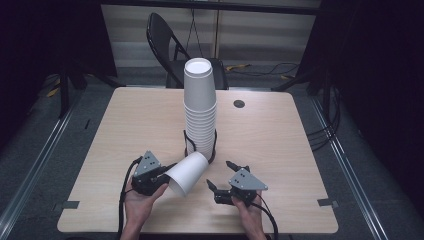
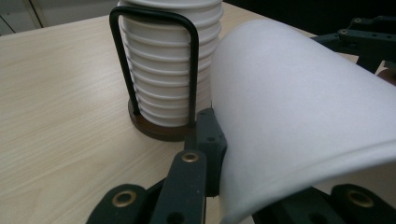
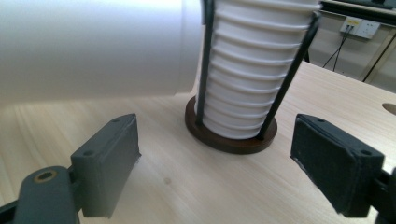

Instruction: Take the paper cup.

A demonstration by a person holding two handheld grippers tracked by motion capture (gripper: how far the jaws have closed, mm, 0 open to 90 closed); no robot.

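Dark curtains are ringing the pale wooden bench (image 1: 125, 130). I am clamping my left claw (image 1: 161, 179) on a tipped paper cup (image 1: 187, 172) near the front edge, probably freshly pulled for handover, while my right claw (image 1: 218, 178) is waiting agape beside the cup stack (image 1: 200, 107) in its wire holder (image 1: 214, 145).

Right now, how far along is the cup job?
Done: a tall stack of cups stands upside down in the wire holder. In hand: the left gripper is shut on one loose cup, tilted on its side beside the stack. The right gripper is open and empty. Left: probably moving that cup; direction unclear.
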